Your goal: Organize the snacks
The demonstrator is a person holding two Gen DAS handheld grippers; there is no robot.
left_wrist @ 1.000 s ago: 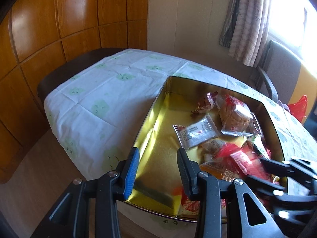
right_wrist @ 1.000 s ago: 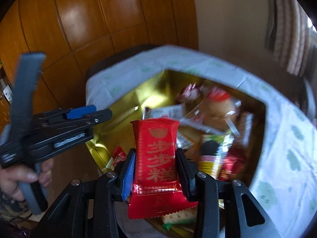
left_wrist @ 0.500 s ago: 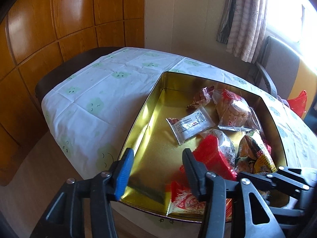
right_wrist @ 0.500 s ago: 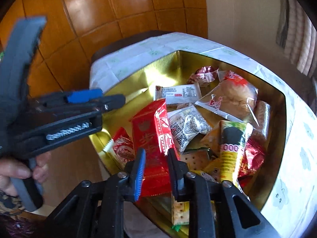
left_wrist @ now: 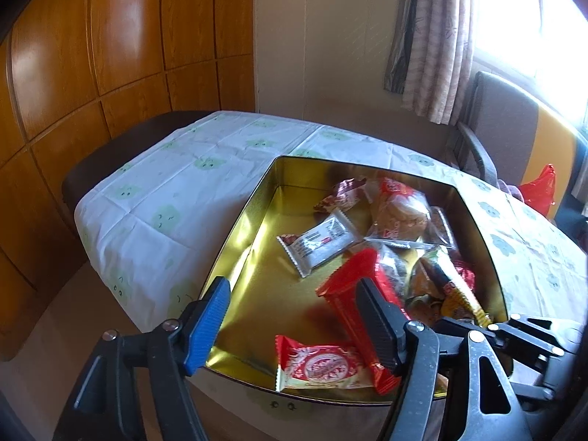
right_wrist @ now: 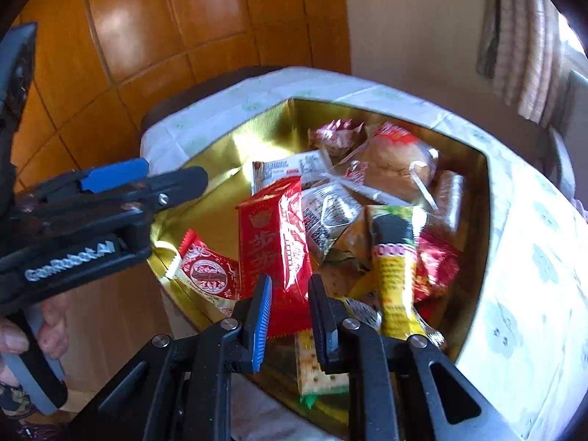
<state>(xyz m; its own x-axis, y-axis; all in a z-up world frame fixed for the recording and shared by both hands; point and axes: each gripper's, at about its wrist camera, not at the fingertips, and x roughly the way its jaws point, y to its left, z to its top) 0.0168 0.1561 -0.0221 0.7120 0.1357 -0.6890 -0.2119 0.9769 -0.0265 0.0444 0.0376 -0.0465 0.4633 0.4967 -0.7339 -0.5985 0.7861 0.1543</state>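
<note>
Since a second earlier the long red packet (right_wrist: pixel 273 246) had gone from standing upright in the right tool (right_wrist: pixel 288 316) above the tin to lying tilted on the heap of snacks, its near end between that tool's pads, which had drawn in to their narrowest; they appeared to pinch the packet's near edge, though the contact itself was hard to make out. The left tool (left_wrist: pixel 290 316), narrow a second before, was opening over the near left corner of the gold tin (left_wrist: pixel 253 198) with nothing between its pads, and in the right wrist view it showed side-on at the left, a hand (right_wrist: pixel 22 334) round its grip. Nearest in the tin lay a red-and-white round-printed packet (left_wrist: pixel 319 365) against the near wall, and a cracker pack (right_wrist: pixel 316 367) just under the right tool. Beyond them came the red packet, then a yellow-and-black stick pack (right_wrist: pixel 395 268) to its right and a clear packet with dark print (right_wrist: pixel 327 217) touching the red one. Farther still lay a white bar wrapper (left_wrist: pixel 319 242), a bagged bun (left_wrist: pixel 400 213) and a small crinkled sweet (left_wrist: pixel 341 194) near the far wall. The left half of the tin floor was bare, while the snacks crowded the right. The tin sat on the clothed worktop (left_wrist: pixel 176 198). By this showing the red packet was in the tin but not yet released, and the opening left tool looked ready for a next pick.
</note>
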